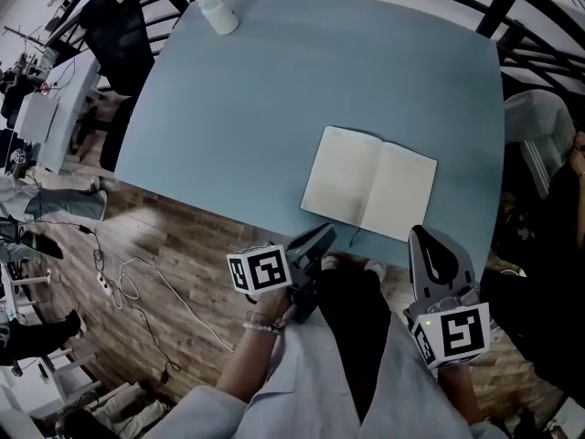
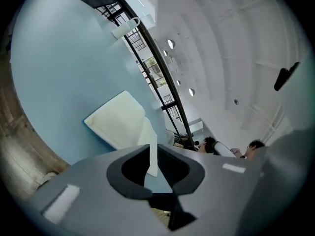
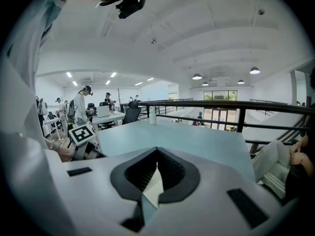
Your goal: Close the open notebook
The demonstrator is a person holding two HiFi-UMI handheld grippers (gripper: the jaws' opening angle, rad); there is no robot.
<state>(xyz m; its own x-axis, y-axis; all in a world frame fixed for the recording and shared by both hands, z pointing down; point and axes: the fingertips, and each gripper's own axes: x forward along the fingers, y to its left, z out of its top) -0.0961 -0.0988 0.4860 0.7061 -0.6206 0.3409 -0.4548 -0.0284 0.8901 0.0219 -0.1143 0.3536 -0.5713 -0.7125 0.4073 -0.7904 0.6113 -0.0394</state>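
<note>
The open notebook [image 1: 370,186] lies flat on the pale blue tabletop [image 1: 228,126], close to the near edge and right of the middle, both blank pages facing up. Its spine runs away from the person with a slight lean. The spread's long axis therefore lies across the body, one page to the left and one to the right.

Both claws wait at the near edge, one at each near corner of the spread. The left claw [image 1: 325,233] points up and to the right in the head view, its tip just beside the near corner of the left page. The right claw [image 1: 423,239] points almost straight away, its tip at the near corner of the right page. Whether either one touches paper I cannot tell.

In the left gripper view the jaws of the left claw [image 2: 150,149] stand a narrow slit apart with nothing gripped. The notebook [image 2: 115,119] shows ahead of them, and the scene is strongly tilted, so the wrist is rolled over. In the right gripper view the tips of the right claw [image 3: 157,151] meet and hold nothing, and it looks almost level across the tabletop.

Closing calls for one half to swing over the spine onto the other. The left claw, slightly parted and rolled, looks the likelier to take the left page's edge.

A white bottle [image 1: 218,12] stands well apart at the far left corner.
</note>
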